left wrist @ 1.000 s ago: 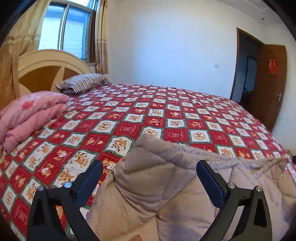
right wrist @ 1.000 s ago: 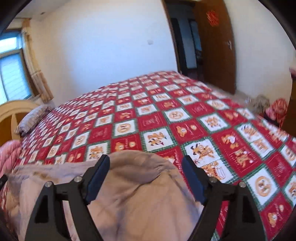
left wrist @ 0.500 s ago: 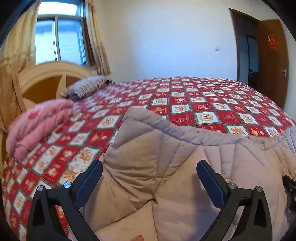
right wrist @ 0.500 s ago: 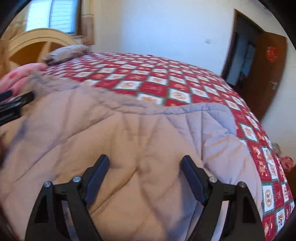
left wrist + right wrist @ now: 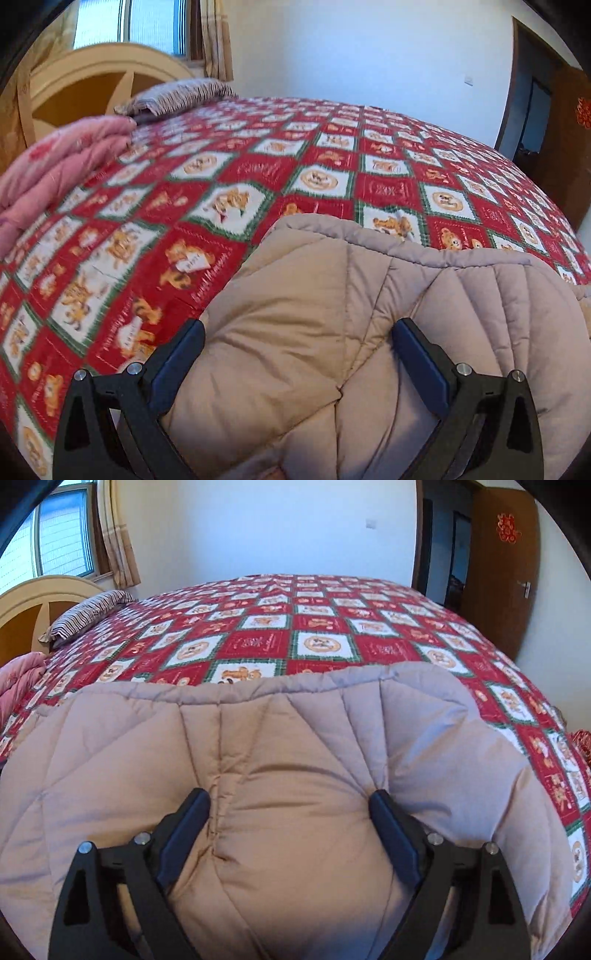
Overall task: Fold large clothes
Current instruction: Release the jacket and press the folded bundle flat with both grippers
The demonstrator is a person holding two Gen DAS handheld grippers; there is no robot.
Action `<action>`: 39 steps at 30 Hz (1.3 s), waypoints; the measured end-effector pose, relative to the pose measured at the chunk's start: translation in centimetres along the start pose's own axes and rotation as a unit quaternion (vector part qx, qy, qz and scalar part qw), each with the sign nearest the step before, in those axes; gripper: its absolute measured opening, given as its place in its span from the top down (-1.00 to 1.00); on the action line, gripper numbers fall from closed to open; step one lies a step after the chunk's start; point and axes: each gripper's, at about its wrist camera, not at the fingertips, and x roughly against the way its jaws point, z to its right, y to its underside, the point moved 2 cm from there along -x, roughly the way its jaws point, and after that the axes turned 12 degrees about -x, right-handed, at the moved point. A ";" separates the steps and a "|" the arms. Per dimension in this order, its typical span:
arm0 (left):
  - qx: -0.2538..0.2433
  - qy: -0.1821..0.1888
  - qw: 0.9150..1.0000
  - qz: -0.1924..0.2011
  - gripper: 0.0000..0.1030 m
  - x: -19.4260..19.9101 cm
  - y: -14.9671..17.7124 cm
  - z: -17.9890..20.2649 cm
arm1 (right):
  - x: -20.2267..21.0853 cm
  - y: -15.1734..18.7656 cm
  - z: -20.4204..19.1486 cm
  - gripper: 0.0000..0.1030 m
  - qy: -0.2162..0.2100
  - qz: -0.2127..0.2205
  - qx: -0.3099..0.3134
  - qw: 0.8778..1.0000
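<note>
A beige quilted padded garment [image 5: 351,314] lies on the near part of the bed; it also fills the lower half of the right wrist view [image 5: 277,760]. My left gripper [image 5: 297,347] is open, its fingers spread wide over the garment's left part, with padded cloth bulging between them. My right gripper [image 5: 290,814] is open too, fingers spread over the garment's middle, a puffed fold between them. Whether the fingers touch the cloth I cannot tell.
The bed has a red, white and green patterned cover [image 5: 332,170] [image 5: 321,627]. A folded pink quilt [image 5: 55,162] and a striped pillow [image 5: 177,96] lie by the wooden headboard [image 5: 92,77] at left. A brown door [image 5: 498,561] stands at the far right.
Both grippers have swung over the garment, tilting down and closer to it. The cloth has settled flatter on the bed. Both grippers stay open.
</note>
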 end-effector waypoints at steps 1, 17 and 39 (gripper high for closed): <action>0.005 0.007 1.000 -0.003 -0.98 -0.2 0.2 -0.1 | -0.2 0.0 0.0 -0.76 -0.001 -0.004 -0.001 1.000; -0.001 0.003 1.000 -0.020 -0.98 -1.2 0.3 0.4 | -2.0 0.0 -0.3 -0.82 0.034 -0.030 0.013 0.999; -0.100 -0.040 0.994 0.018 -0.98 3.2 -0.9 7.6 | -0.3 -2.1 -7.3 -0.82 0.043 -0.007 0.035 0.998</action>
